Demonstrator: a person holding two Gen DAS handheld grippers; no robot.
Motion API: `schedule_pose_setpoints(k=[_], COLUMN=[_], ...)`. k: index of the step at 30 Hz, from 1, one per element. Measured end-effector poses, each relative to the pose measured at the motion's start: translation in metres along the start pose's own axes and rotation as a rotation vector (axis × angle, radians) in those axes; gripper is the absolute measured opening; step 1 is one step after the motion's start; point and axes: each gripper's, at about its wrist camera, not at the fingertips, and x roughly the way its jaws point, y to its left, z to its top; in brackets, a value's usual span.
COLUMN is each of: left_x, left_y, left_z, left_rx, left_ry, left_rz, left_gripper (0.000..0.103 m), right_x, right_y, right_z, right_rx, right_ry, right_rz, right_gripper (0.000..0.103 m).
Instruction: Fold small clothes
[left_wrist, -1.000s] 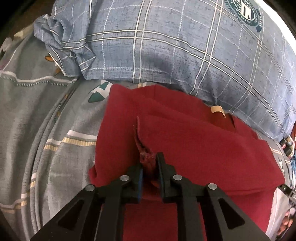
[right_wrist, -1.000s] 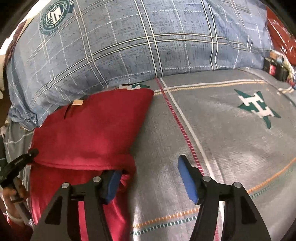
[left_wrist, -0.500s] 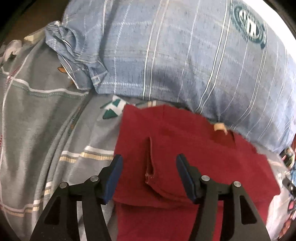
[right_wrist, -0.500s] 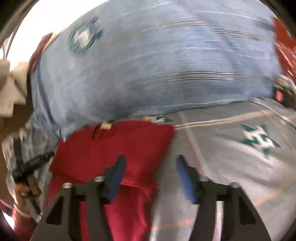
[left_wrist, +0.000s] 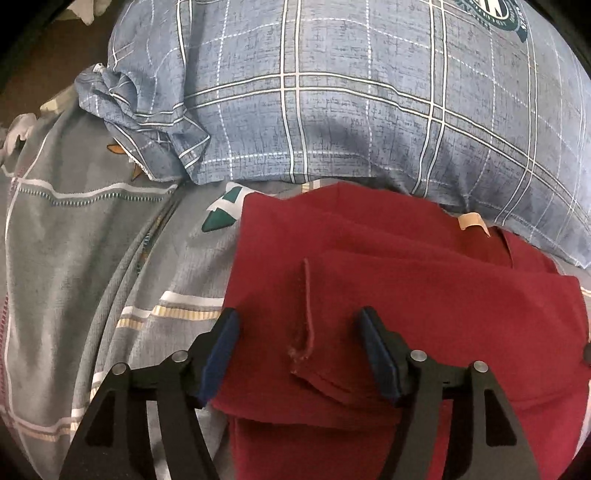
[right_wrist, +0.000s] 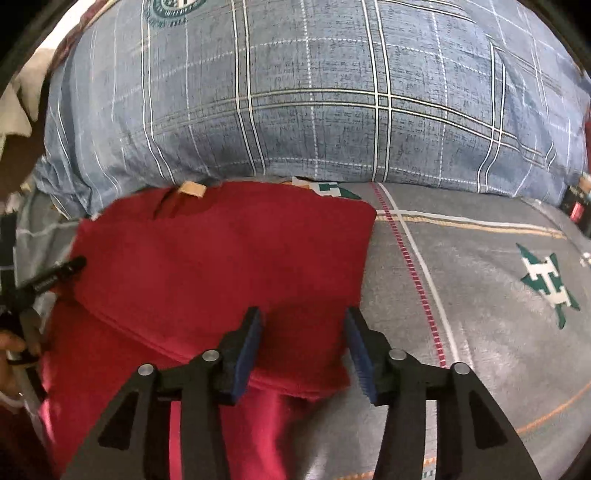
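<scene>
1. Spread across grey bed sheet (left_wrist: 85, 258), against blue checked pillow (left_wrist: 369, 110): red garment (left_wrist: 388, 295), top part doubled down.
2. Fold laid; next, likely regrasping lower edge for a further fold.
3. Left gripper (left_wrist: 301, 350) fingers just released, straddling a seam.
4. Right gripper (right_wrist: 303, 349) fingers apart over corner, grasping nothing.

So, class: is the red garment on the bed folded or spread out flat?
Folded. The red garment lies in stacked layers, an upper layer ending in a straight edge over the part beneath, with a square corner near the pillow.
</scene>
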Motion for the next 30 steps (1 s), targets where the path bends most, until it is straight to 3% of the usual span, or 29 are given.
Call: schedule_pose_setpoints(k=[4, 6, 10, 15, 17, 30], left_x=[-0.008, -0.015, -0.021, 0.002, 0.011, 0.012], left_y=[0.003, 0.005, 0.006, 0.006, 0.006, 0.007], left_z=[0.003, 0.006, 0.007, 0.009, 0.01, 0.011], left_rx=[-0.014, -0.018, -0.004, 0.005, -0.01, -0.035], left_ry=[-0.008, -0.03, -0.057, -0.011, -0.002, -0.011], left_rz=[-0.009, -0.017, -0.019, -0.007, 0.0, 0.005], left_gripper=[0.066, 0.066, 0.066, 0.066, 0.072, 0.074], right_x=[-0.002, 0.002, 0.021, 0.057, 0.062, 0.018], right_y=[0.011, 0.023, 0.034, 0.022, 0.019, 0.015], right_z=[0.016, 0.025, 0.043, 0.043, 0.043, 0.017], right_rx=[-0.004, -0.02, -0.048, -0.007, -0.011, -0.078], right_ry=[-0.037, -0.045, -0.029, 0.01, -0.015, 0.02], right_rz=[0.052, 0.039, 0.015, -0.033, -0.028, -0.077], right_gripper=[0.052, 0.058, 0.058, 0.06, 0.064, 0.069])
